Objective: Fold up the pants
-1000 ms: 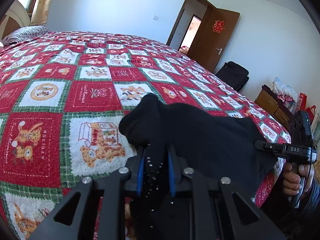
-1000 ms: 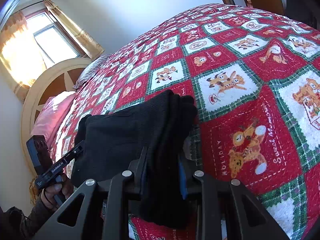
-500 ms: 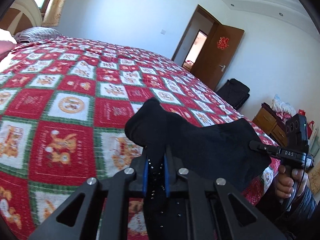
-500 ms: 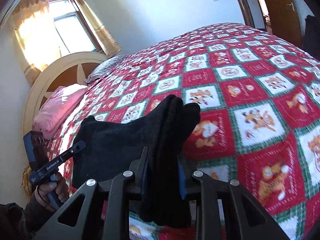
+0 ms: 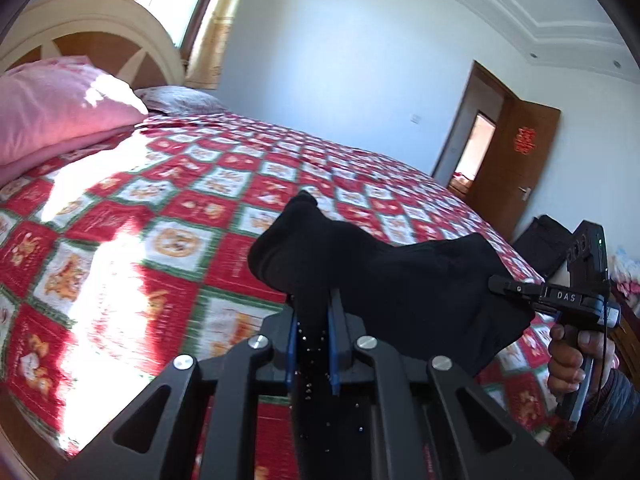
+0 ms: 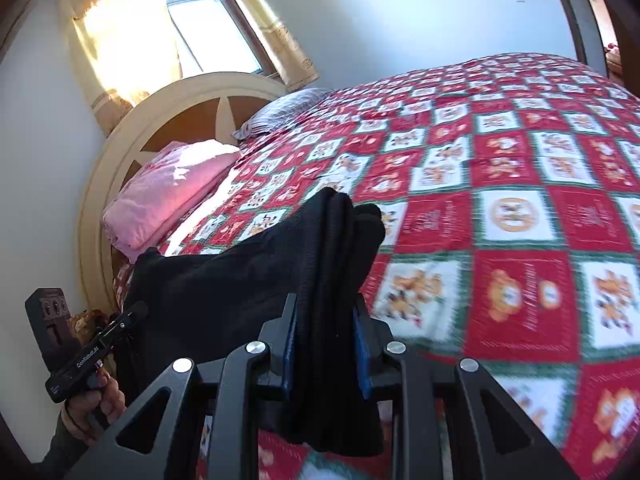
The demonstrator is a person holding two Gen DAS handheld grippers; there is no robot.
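The black pants (image 5: 400, 280) hang stretched between both grippers, held in the air above the red quilted bed (image 5: 160, 216). My left gripper (image 5: 313, 312) is shut on one end of the pants, a bunch of cloth sticking up past its fingers. My right gripper (image 6: 325, 320) is shut on the other end of the pants (image 6: 240, 280), folded layers standing up between its fingers. The right gripper also shows in the left wrist view (image 5: 560, 300), and the left gripper shows in the right wrist view (image 6: 96, 352).
A pink pillow (image 6: 168, 196) and a grey pillow (image 6: 280, 112) lie by the cream headboard (image 6: 132, 136). A window with curtains (image 6: 200, 32) is behind it. A brown door (image 5: 516, 164) and a black bag (image 5: 548, 240) stand at the far wall.
Both grippers have risen and tilted up with the pants, lifting them off the quilt. Both views have swung towards the headboard and window. Both grips are unchanged.
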